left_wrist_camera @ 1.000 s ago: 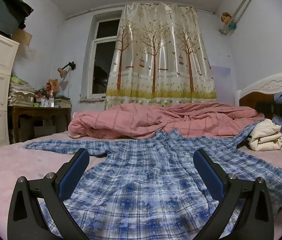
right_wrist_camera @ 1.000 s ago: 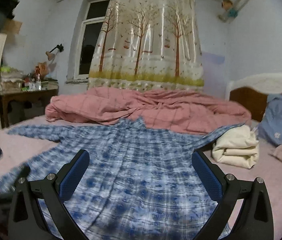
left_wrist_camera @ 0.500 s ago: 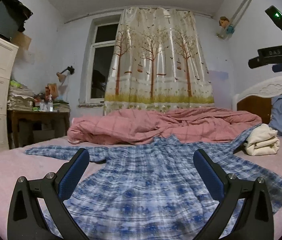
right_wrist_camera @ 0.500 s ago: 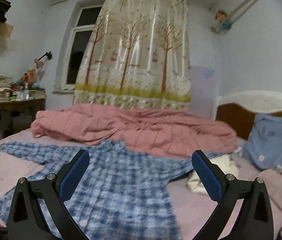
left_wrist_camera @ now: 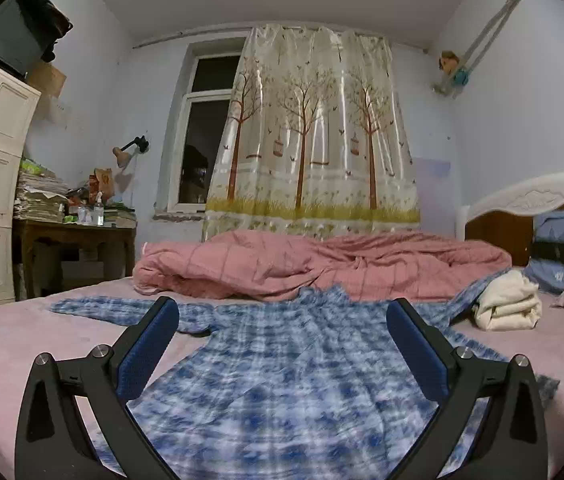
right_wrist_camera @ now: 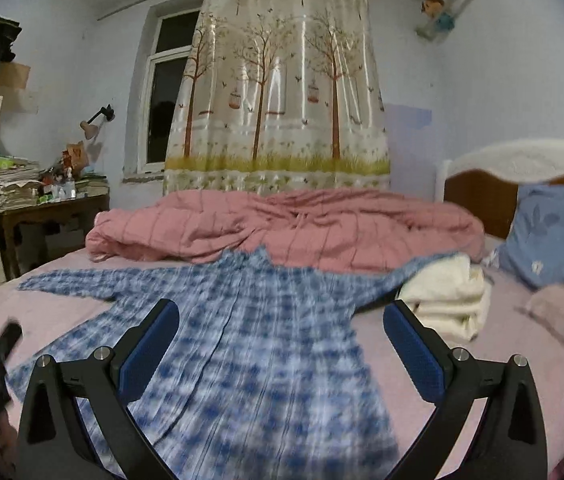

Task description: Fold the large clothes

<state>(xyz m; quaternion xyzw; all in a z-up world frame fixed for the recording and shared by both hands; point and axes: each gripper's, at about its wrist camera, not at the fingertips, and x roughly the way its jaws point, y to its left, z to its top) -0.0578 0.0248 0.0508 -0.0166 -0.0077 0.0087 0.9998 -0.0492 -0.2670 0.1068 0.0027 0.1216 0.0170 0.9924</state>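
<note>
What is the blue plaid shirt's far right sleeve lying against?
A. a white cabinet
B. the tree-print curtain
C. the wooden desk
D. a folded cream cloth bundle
D: in both wrist views the blue plaid shirt lies spread flat on the bed, and its right sleeve runs up to the folded cream cloth bundle and ends against it.

One blue checked shirt point(left_wrist_camera: 282, 364), one pink blanket point(left_wrist_camera: 322, 264), one folded cream cloth point(left_wrist_camera: 508, 300), one tree curtain point(left_wrist_camera: 314, 128), one table point(left_wrist_camera: 74, 234).
</note>
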